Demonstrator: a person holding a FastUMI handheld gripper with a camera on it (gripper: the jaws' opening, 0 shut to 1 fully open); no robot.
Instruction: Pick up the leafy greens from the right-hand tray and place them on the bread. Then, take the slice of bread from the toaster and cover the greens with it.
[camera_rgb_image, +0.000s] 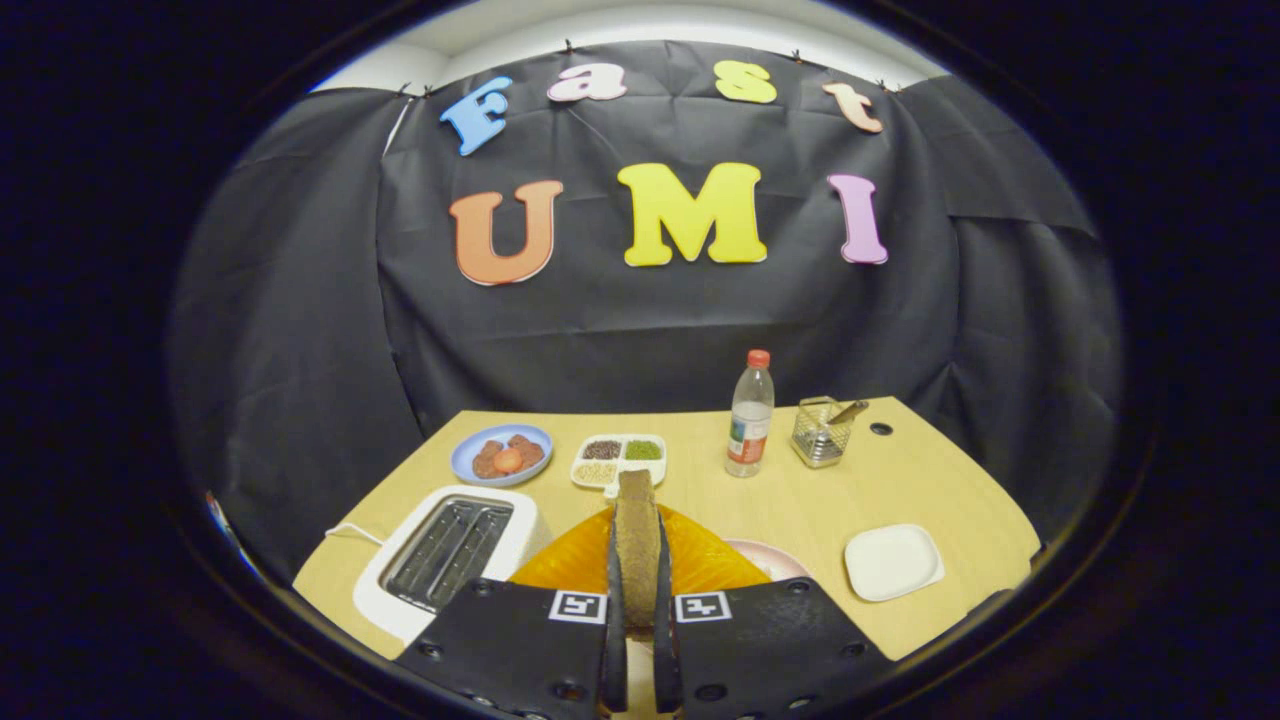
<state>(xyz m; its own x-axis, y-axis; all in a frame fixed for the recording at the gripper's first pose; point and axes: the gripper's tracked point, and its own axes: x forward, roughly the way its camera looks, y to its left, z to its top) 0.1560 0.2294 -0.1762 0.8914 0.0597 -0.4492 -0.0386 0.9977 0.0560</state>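
Brown and crusty, the slice of bread (637, 530) stands on edge between the two fingers, and the gripper (638, 600) is clamped narrow on it, both fingers pressing its flat faces. The toaster (450, 555) sits just to the left with its slots bare, so the slice is out and this looks like the covering step. Beneath and just beyond the fingers spreads an orange plate (700, 565), with a pink plate (775, 560) peeking out on its right. The greens and the bottom slice should be down there, but the slice in hand and the gripper body hide that spot, so I cannot tell how they lie.

To do this well, the slice wants tipping from upright to flat before it goes down, lowered slowly and squarely so it does not shove the leaves aside. I'd say release only once it rests, since a drop from height could bounce it off.

On the near right sits a white square dish (893, 560). Further back stand a water bottle (750, 415), a wire basket (822, 432), a divided tray (620, 460) and a blue plate (502, 453), all well apart from the work.
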